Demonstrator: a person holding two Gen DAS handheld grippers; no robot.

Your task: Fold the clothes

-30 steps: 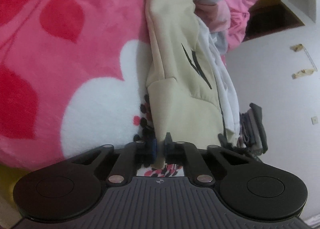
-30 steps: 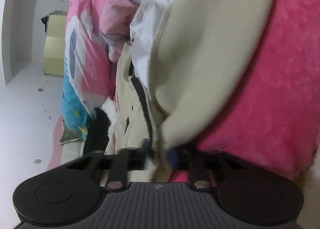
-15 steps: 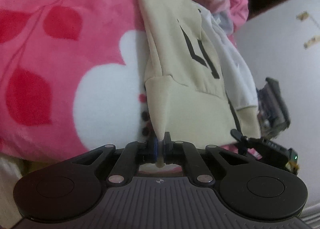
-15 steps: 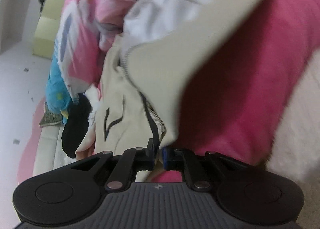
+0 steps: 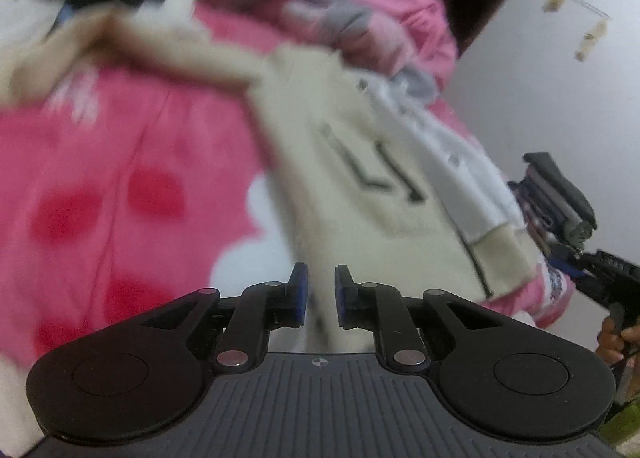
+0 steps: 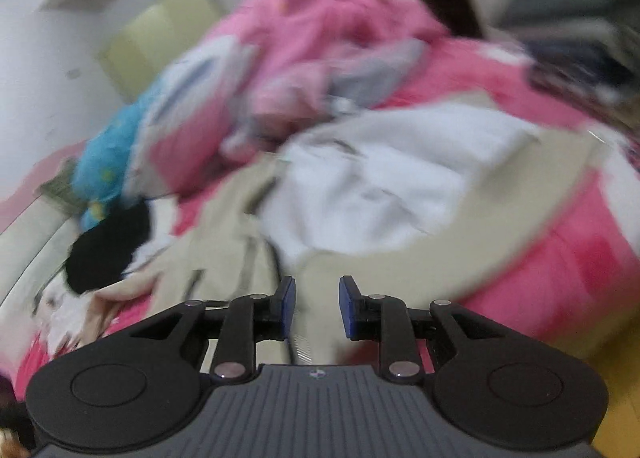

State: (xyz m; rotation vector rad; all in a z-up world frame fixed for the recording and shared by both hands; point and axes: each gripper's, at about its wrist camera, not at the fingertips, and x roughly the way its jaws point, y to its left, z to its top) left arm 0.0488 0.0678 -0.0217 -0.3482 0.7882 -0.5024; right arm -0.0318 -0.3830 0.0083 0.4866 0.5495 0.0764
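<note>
A beige jacket (image 5: 360,217) with black marks and a white lining lies spread on the pink flowered blanket (image 5: 120,197). My left gripper (image 5: 321,282) hovers over its near edge. Its jaws are opening, and a strip of beige cloth shows in the gap without being pinched. In the right wrist view the same jacket (image 6: 224,258) shows its white lining (image 6: 400,185) turned up on the blanket (image 6: 560,278). My right gripper (image 6: 317,294) is above the hem with its jaws opening and the pads clear of the cloth. The right gripper (image 5: 608,278) and a hand (image 5: 612,338) show at the right edge of the left wrist view.
A heap of pink and grey clothes (image 6: 320,57) lies beyond the jacket, with a blue cloth (image 6: 108,145) and a black item (image 6: 108,250) to its left. A stack of dark folded clothes (image 5: 560,193) sits at the blanket's right edge. A pale yellow box (image 6: 160,29) stands by the wall.
Both grippers were shut on the jacket's edges; now both sets of jaws have parted and the cloth is released. Both views have risen and rolled, and the picture is blurred.
</note>
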